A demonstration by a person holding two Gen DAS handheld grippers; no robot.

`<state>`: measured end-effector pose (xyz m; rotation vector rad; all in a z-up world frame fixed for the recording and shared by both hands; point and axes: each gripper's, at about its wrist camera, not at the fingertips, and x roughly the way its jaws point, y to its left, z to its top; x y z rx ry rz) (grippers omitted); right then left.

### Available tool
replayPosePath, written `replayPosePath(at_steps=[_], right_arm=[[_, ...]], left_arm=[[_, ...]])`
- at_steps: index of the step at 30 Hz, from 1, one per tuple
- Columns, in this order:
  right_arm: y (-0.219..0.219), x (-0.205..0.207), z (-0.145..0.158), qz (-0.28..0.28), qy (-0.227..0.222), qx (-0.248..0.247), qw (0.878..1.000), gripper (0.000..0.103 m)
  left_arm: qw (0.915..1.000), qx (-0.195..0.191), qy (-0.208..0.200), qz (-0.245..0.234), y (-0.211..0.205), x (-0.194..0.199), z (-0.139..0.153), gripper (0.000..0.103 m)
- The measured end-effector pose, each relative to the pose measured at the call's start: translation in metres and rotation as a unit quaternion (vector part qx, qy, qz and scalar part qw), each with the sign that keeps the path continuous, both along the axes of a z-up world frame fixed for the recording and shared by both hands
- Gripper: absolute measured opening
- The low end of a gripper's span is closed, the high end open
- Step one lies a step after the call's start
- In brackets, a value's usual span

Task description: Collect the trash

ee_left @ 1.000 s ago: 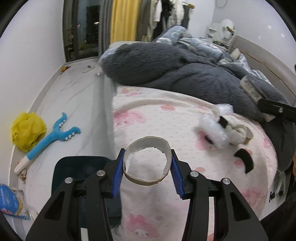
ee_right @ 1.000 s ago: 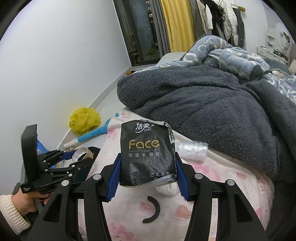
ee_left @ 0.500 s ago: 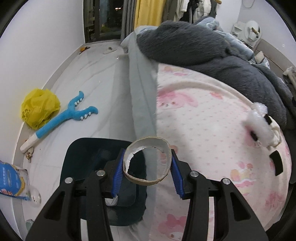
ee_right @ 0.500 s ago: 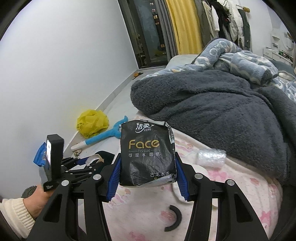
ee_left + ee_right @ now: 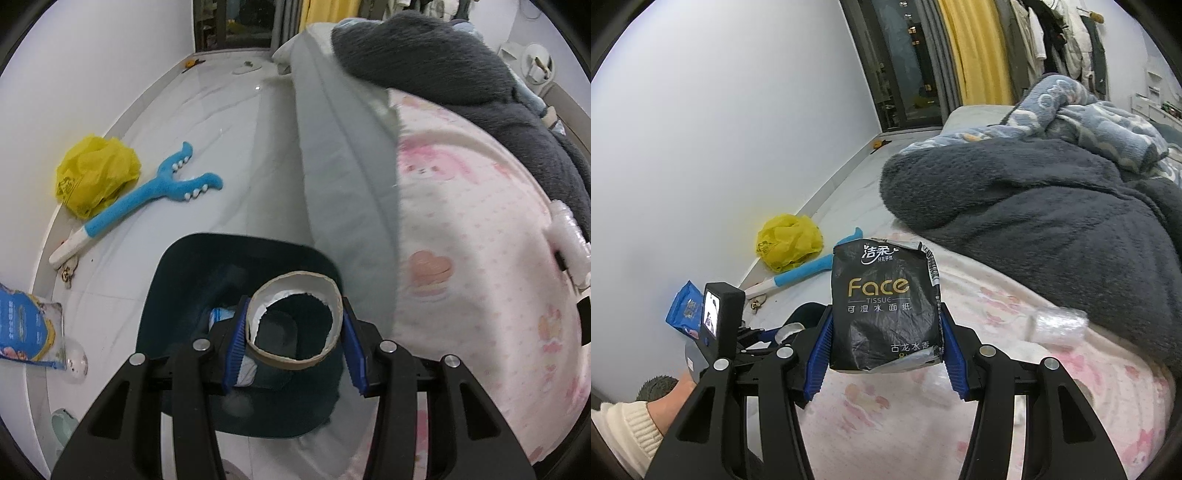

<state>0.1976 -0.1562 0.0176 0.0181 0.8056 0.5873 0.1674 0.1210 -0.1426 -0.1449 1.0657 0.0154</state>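
My left gripper [image 5: 293,328] is shut on an empty cardboard tape ring [image 5: 325,295] and holds it above the open dark teal trash bin [image 5: 177,280] on the floor beside the bed. Some blue and white trash lies inside the bin. My right gripper [image 5: 884,354] is shut on a black Face tissue pack [image 5: 882,306], held over the pink bedsheet [image 5: 979,295]. The left gripper [image 5: 757,332] shows at the lower left of the right wrist view. Crumpled clear plastic wrap [image 5: 1058,323] lies on the sheet; it also shows in the left wrist view [image 5: 569,236].
A yellow plastic bag [image 5: 96,177], a blue plush stick [image 5: 147,206] and a blue packet [image 5: 26,328] lie on the white floor by the wall. A dark grey blanket [image 5: 1052,199] is piled on the bed.
My left gripper has swung left off the bed with the tape ring and now hangs over the bin. My right gripper has shifted a little with the tissue pack still in it.
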Motion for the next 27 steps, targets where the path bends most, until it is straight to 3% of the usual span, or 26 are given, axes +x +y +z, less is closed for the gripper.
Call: replayPosePath(at_steps=[15,27], right_arm=[[0.053,0.007,-0.013,0.033,0.015,0.006,0.999,0.054],[0.093,0.013,-0.027,0.056,0.029,0.002,0.998,0.054]], left_arm=[[0.9981,-0.020,0.057,0.010,0.028,-0.004,-0.029,0.049],[0.9961,-0.041,0.073,0.029,0.058,-0.010,-0.041,0.049]])
